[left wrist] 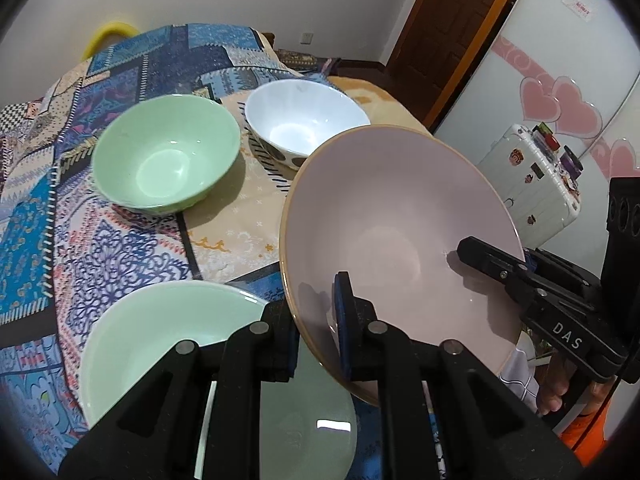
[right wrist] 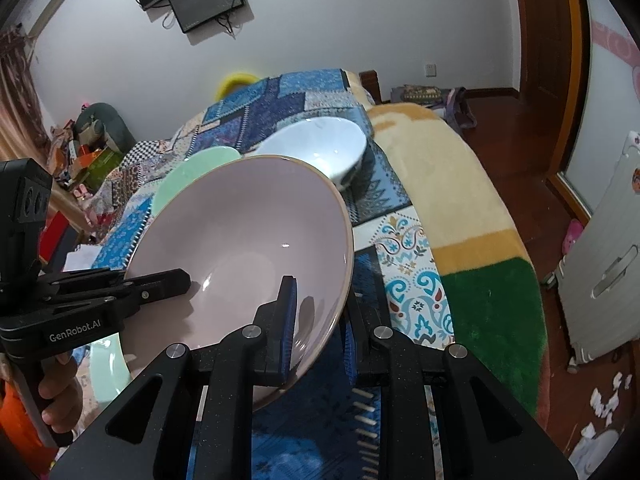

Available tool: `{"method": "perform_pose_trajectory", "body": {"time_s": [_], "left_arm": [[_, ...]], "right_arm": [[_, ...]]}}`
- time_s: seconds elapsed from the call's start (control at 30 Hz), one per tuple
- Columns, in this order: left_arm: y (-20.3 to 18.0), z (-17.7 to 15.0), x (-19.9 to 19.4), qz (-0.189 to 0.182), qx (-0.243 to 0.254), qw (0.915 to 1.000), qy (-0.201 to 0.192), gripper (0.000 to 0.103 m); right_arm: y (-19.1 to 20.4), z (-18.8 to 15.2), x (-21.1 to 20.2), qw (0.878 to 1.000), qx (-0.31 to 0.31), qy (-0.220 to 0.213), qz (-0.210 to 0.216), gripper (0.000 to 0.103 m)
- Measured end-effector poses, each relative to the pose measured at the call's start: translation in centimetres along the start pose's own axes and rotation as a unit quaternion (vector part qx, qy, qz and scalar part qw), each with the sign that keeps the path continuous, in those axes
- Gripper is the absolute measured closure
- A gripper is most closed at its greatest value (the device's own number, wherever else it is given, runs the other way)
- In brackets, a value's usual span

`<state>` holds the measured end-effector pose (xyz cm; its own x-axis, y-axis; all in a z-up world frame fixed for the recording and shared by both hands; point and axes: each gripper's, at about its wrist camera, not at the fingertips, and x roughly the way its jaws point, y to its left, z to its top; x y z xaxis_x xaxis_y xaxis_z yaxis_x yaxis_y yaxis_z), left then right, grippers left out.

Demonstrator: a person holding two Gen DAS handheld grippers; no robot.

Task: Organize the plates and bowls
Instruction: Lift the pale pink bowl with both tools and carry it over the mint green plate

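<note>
A large pink plate is held tilted in the air between both grippers. My left gripper is shut on its near-left rim. My right gripper is shut on its right rim; it shows in the left wrist view at the plate's right edge. The left gripper shows in the right wrist view. The pink plate fills the right wrist view's middle. A pale green plate lies on the bed below. A green bowl and a white spotted bowl stand behind.
A patterned blue cloth covers the bed, with a yellow and green blanket on the right. A white suitcase stands by the wardrobe. A wooden door is at the back right.
</note>
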<state>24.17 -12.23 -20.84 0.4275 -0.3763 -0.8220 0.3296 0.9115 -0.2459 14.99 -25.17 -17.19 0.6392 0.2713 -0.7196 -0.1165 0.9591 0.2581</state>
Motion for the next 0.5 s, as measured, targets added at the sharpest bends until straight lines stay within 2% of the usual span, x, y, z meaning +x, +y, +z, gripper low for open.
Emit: {"method": "perform_pose_trajectory", "body": {"time_s": [0.5], "left_arm": [[2.0,-2.7,-6.3,0.018,-0.015,0.9992,-0.032,0.088]], "right_arm": [[4.5,-0.4,-1.2,0.999,-0.026,-0.015,0.022,0.085]]}}
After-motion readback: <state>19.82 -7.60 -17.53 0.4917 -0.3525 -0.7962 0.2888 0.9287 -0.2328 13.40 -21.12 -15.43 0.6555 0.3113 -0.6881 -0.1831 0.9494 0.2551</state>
